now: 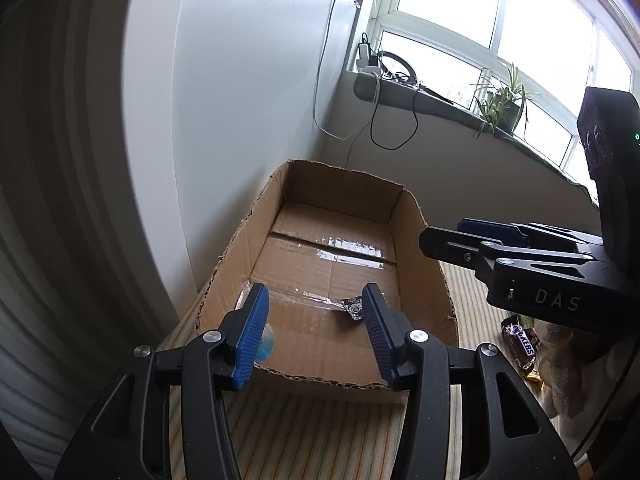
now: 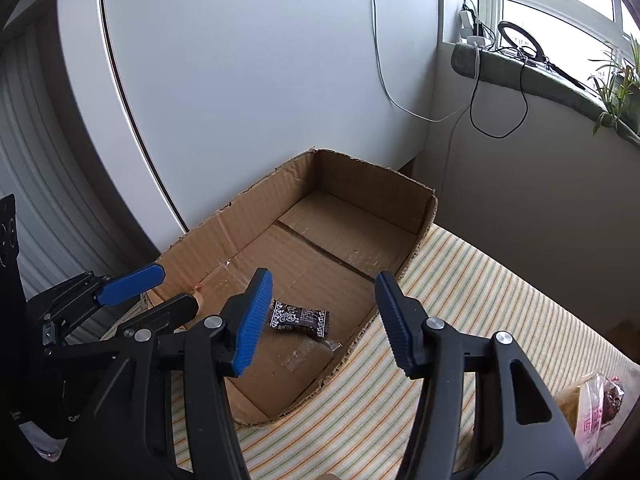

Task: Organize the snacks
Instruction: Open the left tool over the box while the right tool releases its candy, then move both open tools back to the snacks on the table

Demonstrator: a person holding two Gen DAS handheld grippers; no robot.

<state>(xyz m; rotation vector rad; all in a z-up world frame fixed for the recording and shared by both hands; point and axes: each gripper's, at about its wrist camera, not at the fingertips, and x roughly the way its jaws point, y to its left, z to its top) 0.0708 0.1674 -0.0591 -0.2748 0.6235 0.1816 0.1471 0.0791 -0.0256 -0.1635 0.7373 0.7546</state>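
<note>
Both grippers hang over the near end of the cardboard box, pointing down into it. Right gripper: jaws open, nothing between the pads. The dark snack packet lies flat on the box floor below and slightly ahead of them, closer to the left pad than the right, not touching either. Its long axis runs roughly across the gap between the jaws, tilted a little. Left gripper: jaws partly open. A small pale blue thing sits right against the inner face of its left pad; can't tell whether it is held, stuck to the pad or simply lying behind it, and the right pad is clear of it. From the left wrist view the same packet peeks out just beside the left gripper's right jaw, mostly hidden behind it. So the packet is in the box already and the right hand is nearer to it, almost straight above. More snacks wait outside the box on the striped cloth: a Snickers bar off to the right of the left jaws, under the right gripper's body, and a pink-printed bag far right of the right jaws. My read: next pick is out there, a swing right and away from the box.
</note>
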